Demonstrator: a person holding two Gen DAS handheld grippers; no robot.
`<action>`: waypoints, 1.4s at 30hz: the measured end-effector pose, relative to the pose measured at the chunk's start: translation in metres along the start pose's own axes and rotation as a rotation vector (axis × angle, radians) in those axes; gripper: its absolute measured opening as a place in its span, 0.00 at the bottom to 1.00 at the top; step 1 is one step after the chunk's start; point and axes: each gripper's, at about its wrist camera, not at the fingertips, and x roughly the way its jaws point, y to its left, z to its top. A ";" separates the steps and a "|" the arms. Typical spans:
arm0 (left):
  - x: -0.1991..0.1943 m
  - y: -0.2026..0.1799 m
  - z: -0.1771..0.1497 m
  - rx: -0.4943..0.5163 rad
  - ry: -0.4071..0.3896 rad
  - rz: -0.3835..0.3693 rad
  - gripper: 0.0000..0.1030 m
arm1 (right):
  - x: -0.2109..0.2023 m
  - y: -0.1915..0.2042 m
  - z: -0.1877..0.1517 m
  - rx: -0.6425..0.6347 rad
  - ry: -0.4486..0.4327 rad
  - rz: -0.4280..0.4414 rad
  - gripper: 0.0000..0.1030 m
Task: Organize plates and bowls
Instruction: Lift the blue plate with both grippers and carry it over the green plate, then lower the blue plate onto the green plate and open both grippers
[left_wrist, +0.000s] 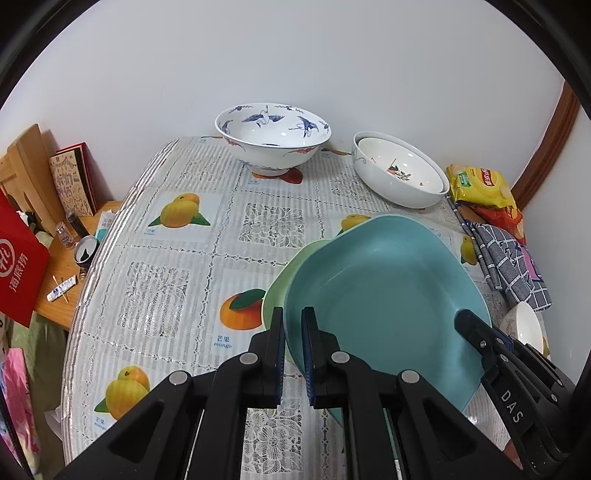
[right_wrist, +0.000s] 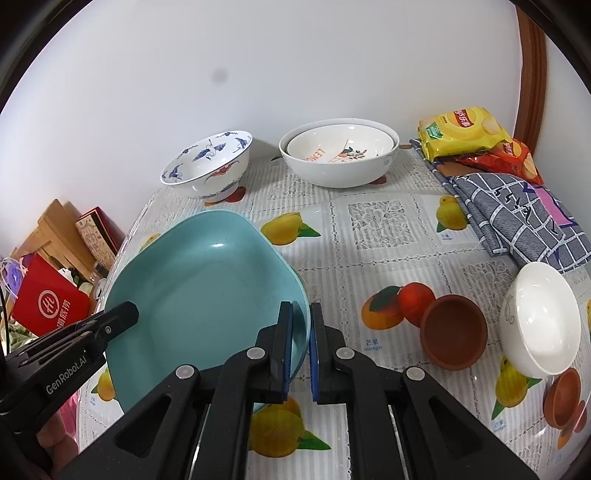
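- Far left of the left wrist view: a red bag (left_wrist: 18, 258) and a drink can (left_wrist: 85, 253) sit on a wooden side table (left_wrist: 61, 291) beside the worktop (left_wrist: 177, 258).
- Lower centre of that view: the left claw (left_wrist: 293, 325) pinches the near-left rim of the teal plate (left_wrist: 384, 295), one finger on each side of the rim.
- A light green plate (left_wrist: 275, 295) peeks out beneath the teal plate's left edge; whether the two touch cannot be told.
- Upper centre: a blue-and-white crane bowl (left_wrist: 273, 136) stands upright near the wall.
- Right of it, two white bowls (left_wrist: 399, 173) sit nested, tilted.
- Upper right: a yellow chip bag (left_wrist: 480, 184), then a checked cloth (left_wrist: 513, 266).
- In the right wrist view, the right claw (right_wrist: 302, 325) straddles the teal plate's right rim, with a slight gap at the right pad, so a firm pinch cannot be told.
- Lower right there: a brown clay cup (right_wrist: 452, 332) and a small white bowl (right_wrist: 539, 317) both lie tipped, just beside each other.
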 end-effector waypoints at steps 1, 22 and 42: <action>0.002 0.000 0.000 -0.002 0.004 0.000 0.09 | 0.001 0.000 0.000 -0.002 0.001 -0.002 0.08; 0.038 0.008 0.001 -0.013 0.054 0.025 0.10 | 0.044 0.002 0.002 -0.030 0.060 0.007 0.08; 0.061 0.008 0.003 -0.030 0.088 0.031 0.10 | 0.074 -0.003 0.008 -0.049 0.079 0.018 0.09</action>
